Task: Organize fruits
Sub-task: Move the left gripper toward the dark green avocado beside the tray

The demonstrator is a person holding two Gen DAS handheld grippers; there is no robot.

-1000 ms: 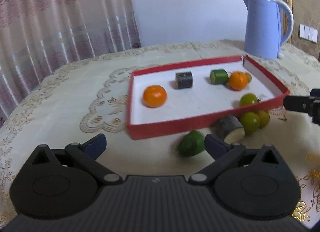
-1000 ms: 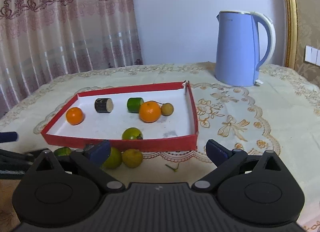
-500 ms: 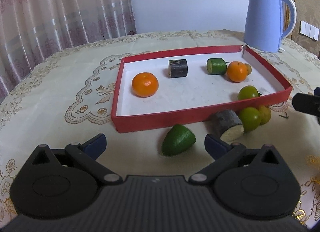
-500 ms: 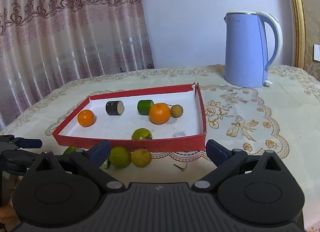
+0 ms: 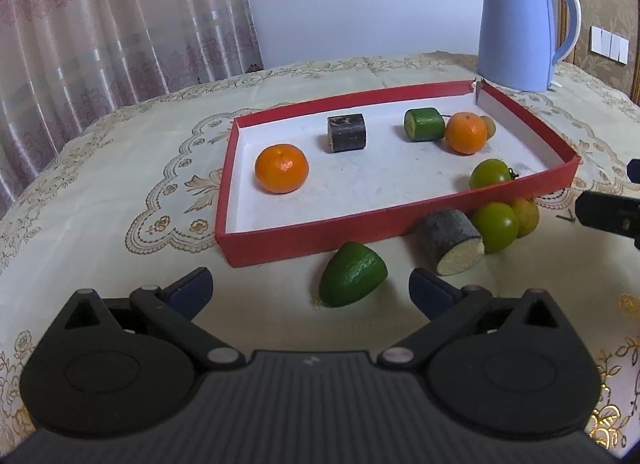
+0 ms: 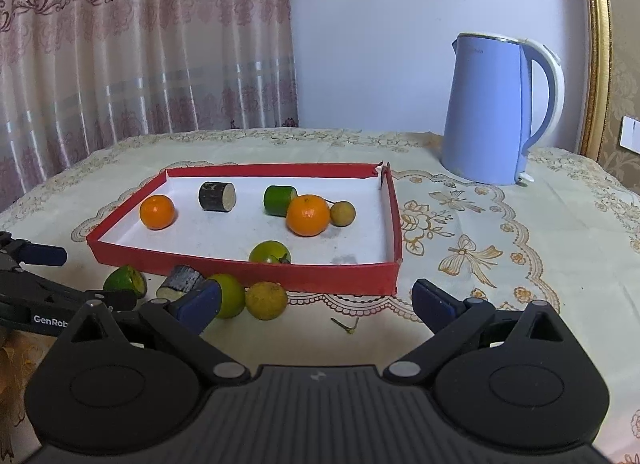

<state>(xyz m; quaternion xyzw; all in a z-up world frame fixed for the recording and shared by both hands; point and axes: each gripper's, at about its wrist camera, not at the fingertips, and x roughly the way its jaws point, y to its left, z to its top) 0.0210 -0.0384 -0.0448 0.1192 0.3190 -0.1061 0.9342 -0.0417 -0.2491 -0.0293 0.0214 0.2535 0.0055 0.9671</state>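
A red tray holds two oranges, a dark cane piece, a green cylinder piece, a small brown fruit and a green tomato. On the cloth in front of the tray lie a green cut piece, a grey cane piece, a green round fruit and a yellow fruit. My left gripper is open, just before the green cut piece. My right gripper is open above the yellow fruit.
A blue kettle stands behind the tray's right corner. A small stem scrap lies on the embroidered tablecloth. Curtains hang at the left. The other gripper shows at each view's edge.
My left gripper has moved forward, closer to the green cut piece. My right gripper has shifted right and slightly nearer the tray. Both stay open.
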